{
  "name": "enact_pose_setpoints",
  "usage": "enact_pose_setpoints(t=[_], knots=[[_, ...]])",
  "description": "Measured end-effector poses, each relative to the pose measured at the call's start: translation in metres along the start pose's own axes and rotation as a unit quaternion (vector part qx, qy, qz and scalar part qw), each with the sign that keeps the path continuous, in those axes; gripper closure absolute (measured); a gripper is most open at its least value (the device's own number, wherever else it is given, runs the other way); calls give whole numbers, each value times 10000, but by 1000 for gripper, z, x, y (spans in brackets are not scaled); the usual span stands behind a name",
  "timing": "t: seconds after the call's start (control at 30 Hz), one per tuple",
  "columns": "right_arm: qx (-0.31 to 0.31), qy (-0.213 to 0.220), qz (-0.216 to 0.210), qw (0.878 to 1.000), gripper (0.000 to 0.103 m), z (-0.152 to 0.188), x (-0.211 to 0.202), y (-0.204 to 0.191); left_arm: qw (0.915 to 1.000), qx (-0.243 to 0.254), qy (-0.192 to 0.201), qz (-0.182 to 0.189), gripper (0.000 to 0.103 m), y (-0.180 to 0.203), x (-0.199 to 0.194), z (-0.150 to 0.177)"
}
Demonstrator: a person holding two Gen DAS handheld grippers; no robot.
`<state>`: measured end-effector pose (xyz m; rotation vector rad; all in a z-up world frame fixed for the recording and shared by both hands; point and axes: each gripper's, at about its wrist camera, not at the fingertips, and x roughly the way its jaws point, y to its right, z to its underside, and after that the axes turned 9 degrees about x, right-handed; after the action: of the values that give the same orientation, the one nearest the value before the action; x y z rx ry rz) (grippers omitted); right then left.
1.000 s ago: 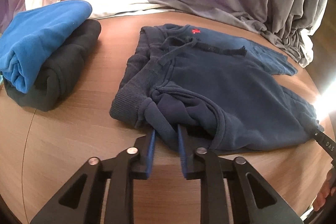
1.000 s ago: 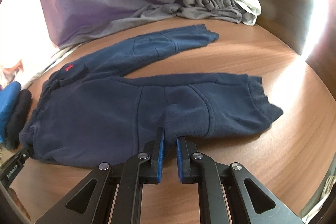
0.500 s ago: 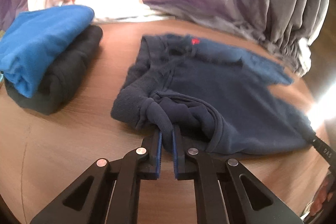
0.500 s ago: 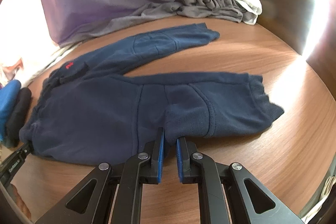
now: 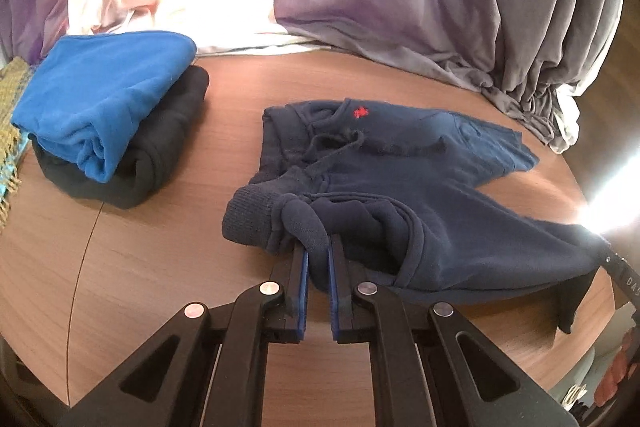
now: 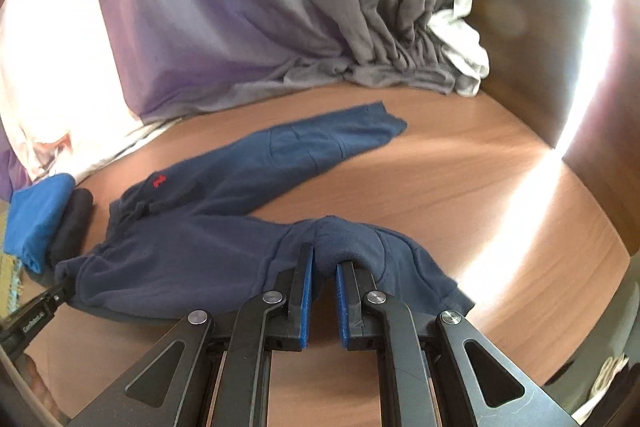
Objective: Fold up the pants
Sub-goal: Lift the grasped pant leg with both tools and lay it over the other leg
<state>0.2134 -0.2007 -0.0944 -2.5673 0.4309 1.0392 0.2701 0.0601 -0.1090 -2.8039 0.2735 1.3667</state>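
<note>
Navy fleece, thick and nubby, makes up the pants [image 5: 420, 187], which lie spread on the wooden bench [image 5: 160, 267] straight ahead of both tools. The left tool [image 5: 316, 259] has its blue pads nearly together on a bunched lump of the waist end, beside the ribbed band; the right tool [image 6: 325, 267] is closed on a raised fold of the near leg, which humps up over its tips while the cuff droops to the right of it. The far leg [image 6: 320, 143] lies flat and angled away beyond the right tool, with a small red logo [image 6: 159, 181] nearer the waist and a drawstring [image 5: 340, 143] curled ahead of the left tool.

This looks like the lengthwise fold, near leg over far leg (a judgement, not a certainty). To do it well, both tools should probably lift level and travel forward together, so the heavy fleece carries as one straight edge and does not sag between the grips. Landing edge on edge matters more than speed.

Left of the left tool sits a stack: a folded blue garment [image 5: 100, 95] on a rolled black garment [image 5: 160, 147]. Grey-purple curtains [image 6: 240, 7] hang beyond.
</note>
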Motion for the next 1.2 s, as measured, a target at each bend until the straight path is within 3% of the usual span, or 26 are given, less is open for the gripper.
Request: enact_pose_setpoints(t=[0.13,0.4,0.8,1.2], knots=[[-47,57,-82,9999,92,-10,-3,1,9997,-36,221,-90,93,4,-6,-14],[-413,116,-318,9986,92,-61,16,-5,9995,-30,241,-218,93,14,5,-43],[-1005,-429,-563,9924,92,-126,81,-20,9981,-73,252,-559,93,18,33,-91],[-1088,-1148,-685,9850,92,-162,175,-51,9954,-350,-126,-880,93,-1,101,-125]])
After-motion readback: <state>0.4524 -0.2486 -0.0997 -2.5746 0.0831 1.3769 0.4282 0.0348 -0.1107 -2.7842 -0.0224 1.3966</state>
